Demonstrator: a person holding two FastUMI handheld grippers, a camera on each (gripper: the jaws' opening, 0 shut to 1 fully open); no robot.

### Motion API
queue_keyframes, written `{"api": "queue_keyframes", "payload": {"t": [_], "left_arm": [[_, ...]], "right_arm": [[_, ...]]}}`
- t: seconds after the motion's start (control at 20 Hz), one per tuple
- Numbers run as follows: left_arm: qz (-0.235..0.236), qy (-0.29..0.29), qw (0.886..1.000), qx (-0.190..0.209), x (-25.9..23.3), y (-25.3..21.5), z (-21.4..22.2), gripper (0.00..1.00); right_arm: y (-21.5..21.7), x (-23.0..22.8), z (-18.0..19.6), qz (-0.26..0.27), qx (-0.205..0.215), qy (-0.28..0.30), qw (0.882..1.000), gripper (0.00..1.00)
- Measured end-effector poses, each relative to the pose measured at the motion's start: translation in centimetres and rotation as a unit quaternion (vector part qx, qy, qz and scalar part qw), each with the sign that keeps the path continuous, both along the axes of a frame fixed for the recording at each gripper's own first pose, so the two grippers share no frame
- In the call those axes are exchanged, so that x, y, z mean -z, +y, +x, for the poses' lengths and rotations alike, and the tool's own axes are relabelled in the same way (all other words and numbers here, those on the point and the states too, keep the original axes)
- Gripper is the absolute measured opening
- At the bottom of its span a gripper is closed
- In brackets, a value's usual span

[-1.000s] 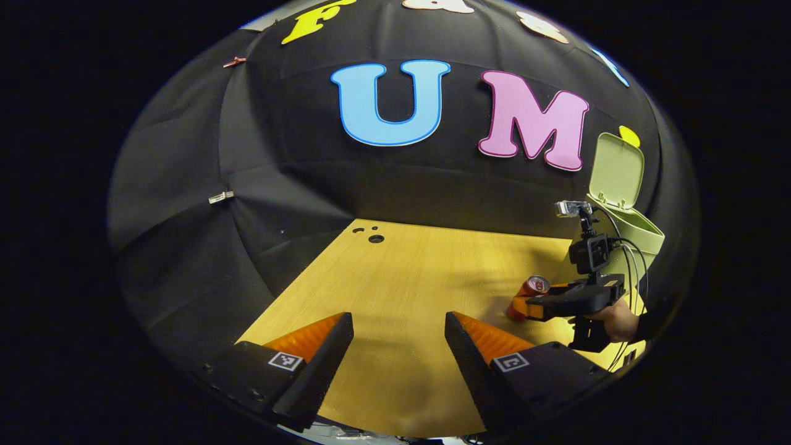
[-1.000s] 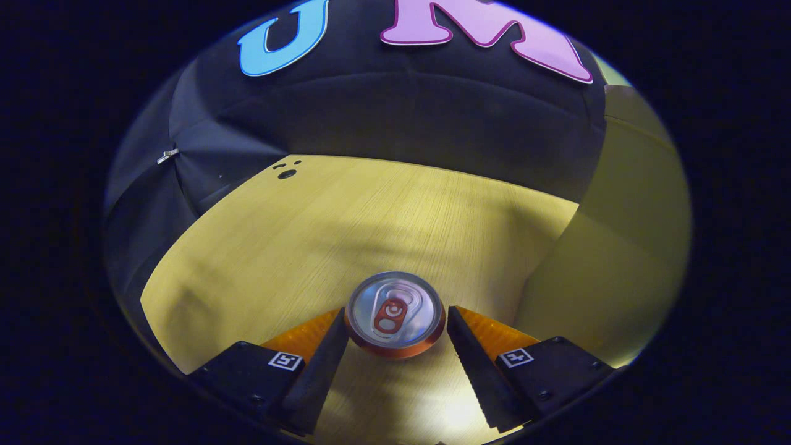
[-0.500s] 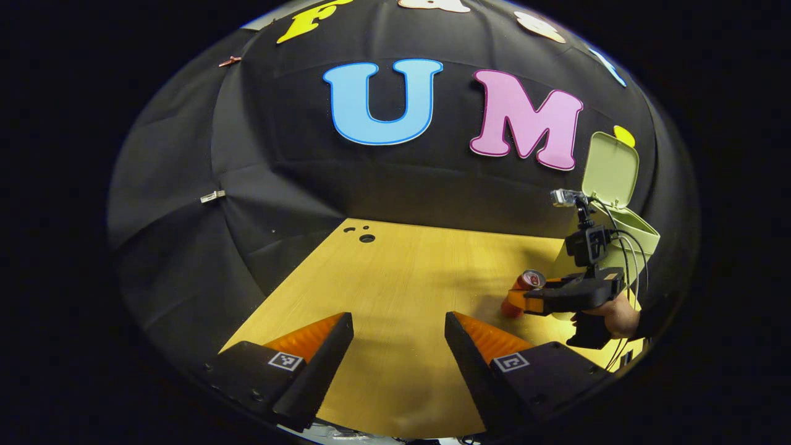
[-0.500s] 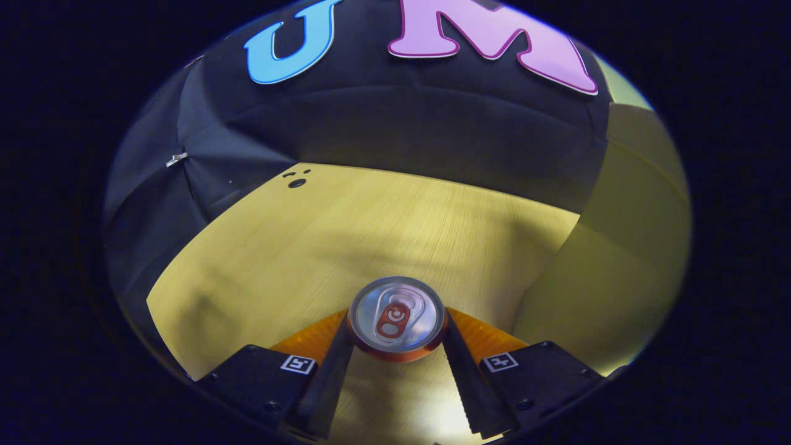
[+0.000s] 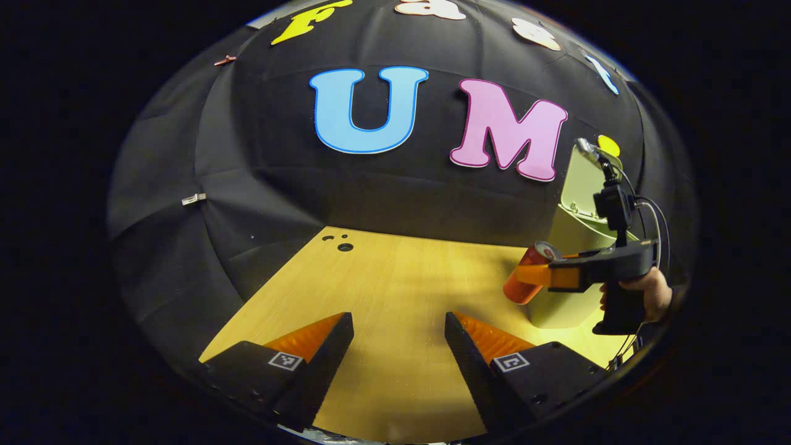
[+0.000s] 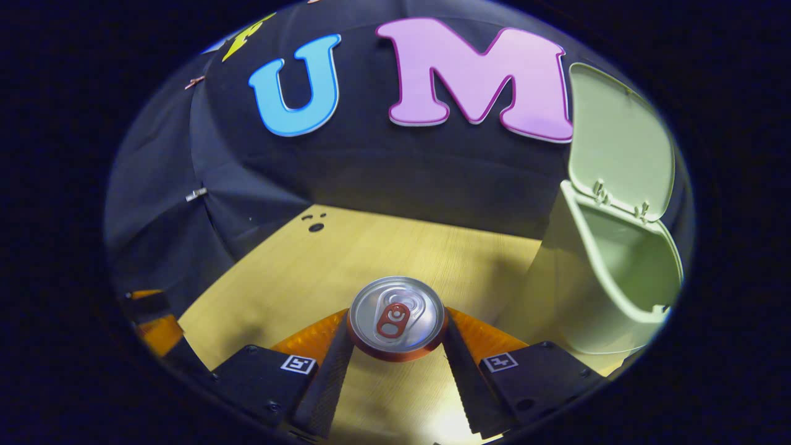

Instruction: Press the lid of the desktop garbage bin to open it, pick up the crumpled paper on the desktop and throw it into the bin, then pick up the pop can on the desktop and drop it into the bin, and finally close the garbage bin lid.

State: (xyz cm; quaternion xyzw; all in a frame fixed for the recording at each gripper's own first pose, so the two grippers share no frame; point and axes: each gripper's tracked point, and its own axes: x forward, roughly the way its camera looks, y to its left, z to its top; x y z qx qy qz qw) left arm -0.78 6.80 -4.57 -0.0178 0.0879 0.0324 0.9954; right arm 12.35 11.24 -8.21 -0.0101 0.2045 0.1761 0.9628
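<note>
Holding the orange aluminium pop can [image 6: 396,318] off the wooden desktop [image 6: 346,259], my right gripper [image 6: 397,346] is clamped on its sides, beside the open pale-green plastic bin [image 6: 593,290]. Likely light, slick, dentable: grip mid-body, gently. Left gripper [image 5: 398,346] spread apart, holding nothing.

Pop can [image 6: 396,316] – shiny metal top; bin [image 6: 609,272] – smooth matt plastic; table [image 6: 346,259] – wood-grain, matt.
</note>
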Motion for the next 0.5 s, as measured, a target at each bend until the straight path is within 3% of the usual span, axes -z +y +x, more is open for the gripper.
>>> {"api": "queue_keyframes", "payload": {"t": [0.5], "left_arm": [[-0.018, 0.005, 0.999, 0.032, 1.9, 0.5, 0.9, 0.96]], "right_arm": [[-3.7, -11.6, -2.9, 0.041, 0.037, -0.089, 0.995, 0.82]]}}
